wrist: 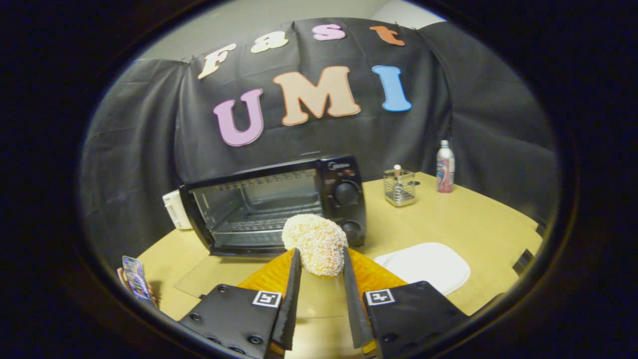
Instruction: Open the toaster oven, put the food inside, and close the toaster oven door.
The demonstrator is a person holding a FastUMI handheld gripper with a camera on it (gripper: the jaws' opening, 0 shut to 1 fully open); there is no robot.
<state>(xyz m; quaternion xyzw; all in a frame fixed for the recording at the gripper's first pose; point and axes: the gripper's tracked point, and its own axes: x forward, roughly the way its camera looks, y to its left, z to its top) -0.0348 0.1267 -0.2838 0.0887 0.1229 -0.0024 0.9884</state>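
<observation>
A black toaster oven (279,204) stands on the tan table with its door down, the wire rack and inside showing. My gripper (319,262) is shut on the food (315,243), a pale crumb-coated lump, held up between both fingertips. The food hangs just in front of the oven's open mouth, near its right side by the control knobs (347,193). The dropped door (259,251) lies just beyond the fingers.
A white plate (428,266) lies on the table right of the fingers. Farther back right stand a wire holder (399,187) and a bottle (445,173). A hand with a phone (135,279) is at the left, and a white object (174,209) sits behind the oven.
</observation>
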